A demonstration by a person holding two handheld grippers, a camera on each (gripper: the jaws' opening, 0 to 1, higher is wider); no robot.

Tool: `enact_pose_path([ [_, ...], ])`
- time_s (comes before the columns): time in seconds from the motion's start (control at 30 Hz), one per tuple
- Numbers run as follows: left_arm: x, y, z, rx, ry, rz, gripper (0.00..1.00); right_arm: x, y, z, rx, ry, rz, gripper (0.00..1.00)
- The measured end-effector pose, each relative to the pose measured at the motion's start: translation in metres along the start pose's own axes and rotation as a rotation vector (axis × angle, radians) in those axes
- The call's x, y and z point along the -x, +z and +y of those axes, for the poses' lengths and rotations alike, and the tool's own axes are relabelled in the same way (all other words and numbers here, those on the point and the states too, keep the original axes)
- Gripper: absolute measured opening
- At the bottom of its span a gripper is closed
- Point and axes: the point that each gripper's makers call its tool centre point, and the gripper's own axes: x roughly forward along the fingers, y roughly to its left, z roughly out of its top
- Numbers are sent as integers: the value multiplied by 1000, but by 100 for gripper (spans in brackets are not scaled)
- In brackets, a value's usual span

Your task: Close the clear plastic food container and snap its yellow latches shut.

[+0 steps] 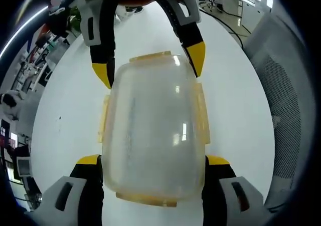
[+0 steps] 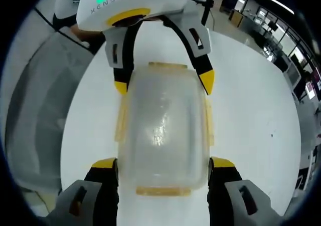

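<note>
The clear plastic food container [image 1: 153, 131] lies on the white table with its lid on. Yellow latches [image 1: 200, 116] show along its long sides, and more yellow tabs sit at both short ends. My left gripper [image 1: 153, 161] straddles the near end, its yellow-tipped fingers [image 1: 218, 161] pressed against both sides. From the far end my right gripper [image 1: 150, 65] clasps the container the same way. In the right gripper view, the container [image 2: 163, 131] sits between my right gripper [image 2: 163, 162] at the bottom and the left gripper [image 2: 164, 83] at the top.
The round white table [image 1: 235, 110] spreads out on both sides of the container. A grey mesh chair [image 1: 286, 100] stands close to the table's edge, also seen as the chair [image 2: 35, 116] in the right gripper view. Office desks and cables [image 2: 271, 25] lie beyond.
</note>
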Motion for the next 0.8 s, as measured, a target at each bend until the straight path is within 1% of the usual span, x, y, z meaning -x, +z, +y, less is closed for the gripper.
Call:
enact_pose_path([
  [0.8, -6, -3, 23, 11, 8, -7, 81, -2, -1, -23, 7, -3, 19, 73],
])
